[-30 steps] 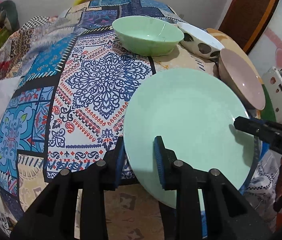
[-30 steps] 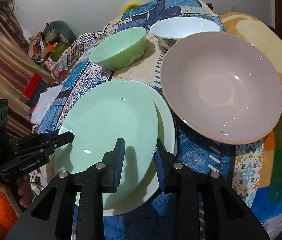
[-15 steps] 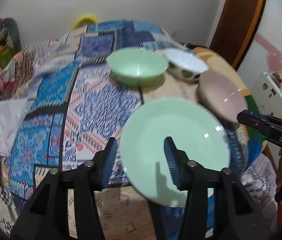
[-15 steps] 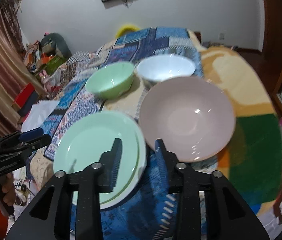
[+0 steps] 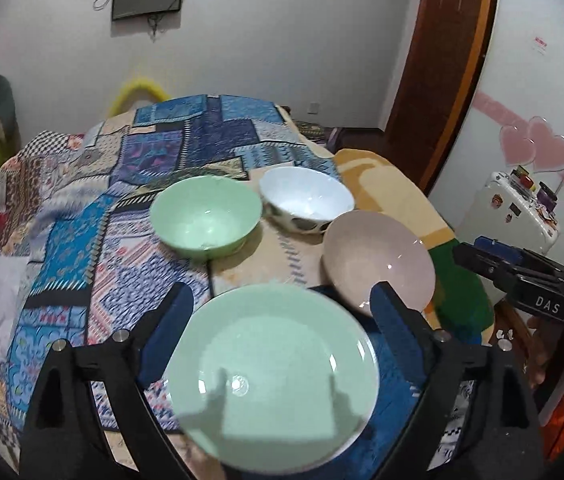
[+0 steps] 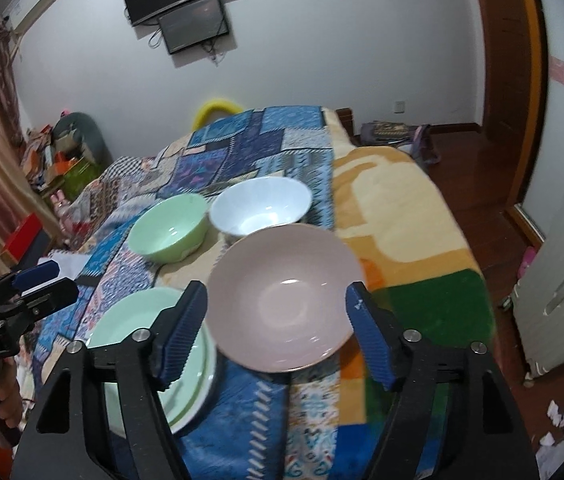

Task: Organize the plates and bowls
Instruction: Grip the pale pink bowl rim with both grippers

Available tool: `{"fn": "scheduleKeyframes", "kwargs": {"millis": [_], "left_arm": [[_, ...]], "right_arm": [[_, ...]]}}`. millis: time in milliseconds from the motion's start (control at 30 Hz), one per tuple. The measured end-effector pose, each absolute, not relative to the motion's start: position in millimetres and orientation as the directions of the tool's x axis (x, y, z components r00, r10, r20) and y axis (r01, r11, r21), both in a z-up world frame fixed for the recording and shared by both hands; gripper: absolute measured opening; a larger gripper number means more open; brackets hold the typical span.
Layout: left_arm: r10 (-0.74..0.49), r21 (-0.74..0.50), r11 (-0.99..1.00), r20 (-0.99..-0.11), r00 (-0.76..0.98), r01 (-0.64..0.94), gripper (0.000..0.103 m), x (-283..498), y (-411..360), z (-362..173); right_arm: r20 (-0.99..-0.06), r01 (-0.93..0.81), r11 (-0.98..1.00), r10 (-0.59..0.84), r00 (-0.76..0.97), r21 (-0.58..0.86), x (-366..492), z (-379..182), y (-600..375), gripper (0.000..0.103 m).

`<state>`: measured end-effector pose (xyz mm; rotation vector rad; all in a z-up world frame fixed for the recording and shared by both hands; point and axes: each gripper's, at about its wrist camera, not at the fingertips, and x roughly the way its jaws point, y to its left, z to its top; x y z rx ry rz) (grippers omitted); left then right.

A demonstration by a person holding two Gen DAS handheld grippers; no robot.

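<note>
Pale green plate [image 5: 274,376], mint green bowl [image 5: 206,218], white bowl [image 5: 305,198], dusty pink bowl [image 5: 377,258]; blue patchwork-patterned cloth [image 5: 186,148] underneath.

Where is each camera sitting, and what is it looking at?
Left wrist view: it sits on the left gripper, looking down over its opening, empty jaws at the green plate on the bed; the right gripper and a hand show at right.
Right wrist view: it sits on the right gripper, jaws opening and empty, facing the pink bowl; the left gripper shows at left.
Both see the green bowl, white bowl, patterned quilt and wall screen.
</note>
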<state>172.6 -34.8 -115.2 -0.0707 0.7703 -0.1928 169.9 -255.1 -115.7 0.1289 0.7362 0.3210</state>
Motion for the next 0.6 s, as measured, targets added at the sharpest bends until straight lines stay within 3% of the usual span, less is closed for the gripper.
{"fn": "scheduleKeyframes", "kwargs": {"millis": [600], "left_arm": [[-0.217, -0.128, 0.974, -0.779, 0.588, 0.189, 0.091, 261, -96, -180]], "right_arm": [[-0.702, -0.16, 0.951, 0.303, 0.645, 0.263, 210, -165, -292, 0.07]]}}
